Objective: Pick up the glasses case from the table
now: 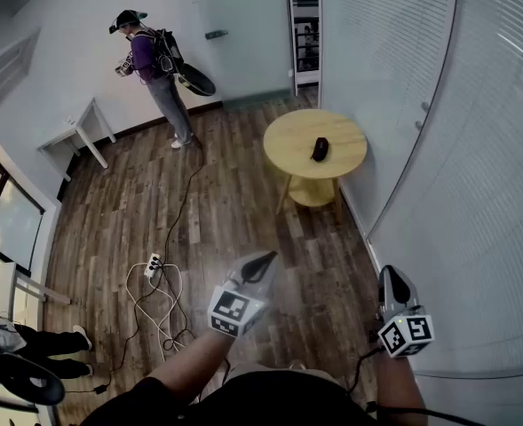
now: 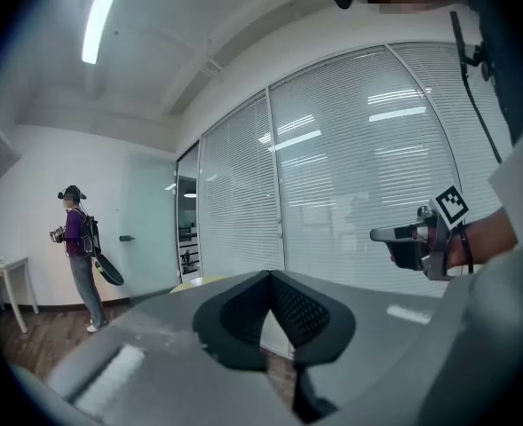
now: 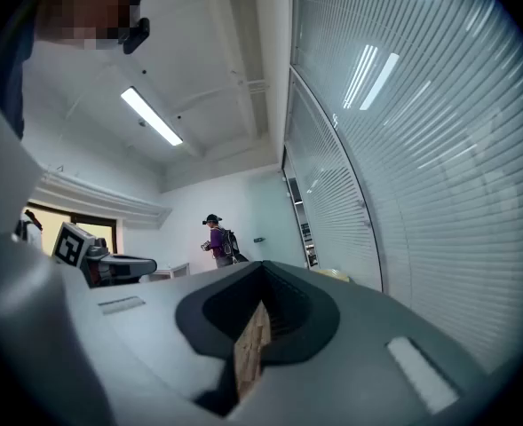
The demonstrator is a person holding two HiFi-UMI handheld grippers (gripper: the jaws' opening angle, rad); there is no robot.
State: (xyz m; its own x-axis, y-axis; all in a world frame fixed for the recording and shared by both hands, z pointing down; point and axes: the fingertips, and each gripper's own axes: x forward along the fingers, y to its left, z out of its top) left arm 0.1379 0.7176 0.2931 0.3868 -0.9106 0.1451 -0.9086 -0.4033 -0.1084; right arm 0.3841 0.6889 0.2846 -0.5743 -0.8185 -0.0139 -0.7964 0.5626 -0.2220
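Left gripper (image 2: 270,278): jaws are meeting at the tips, clenched on nothing. Only a sliver of floor is showing through the slit lower down. It is pointing close to level across the room.

Right gripper (image 3: 261,269): jaws are likewise pressing together at the tips and are empty, with a strip of wood floor (image 1: 234,211) showing behind them.

In the head view both grippers are hanging low in the frame, the left at 6 o'clock and the right at 5 o'clock. They are well apart, each with its marker cube facing up at the camera.

Glasses case (image 1: 320,149): small and dark, it is lying near the middle of the round yellow table (image 1: 288,140). It is sitting at about 1 o'clock in the head view, well apart from both grippers, and nothing is touching it.

Further out, a white power strip (image 1: 154,264) with looping cables is lying on the floor at 8 o'clock, near the left gripper. A white desk (image 1: 79,136) is standing against the wall at 10 o'clock. A person in a purple top (image 1: 150,60) with a backpack is standing at 11 o'clock by the far wall. A glass wall with blinds (image 1: 474,149) is curving along the right side, from 1 down to 4 o'clock.
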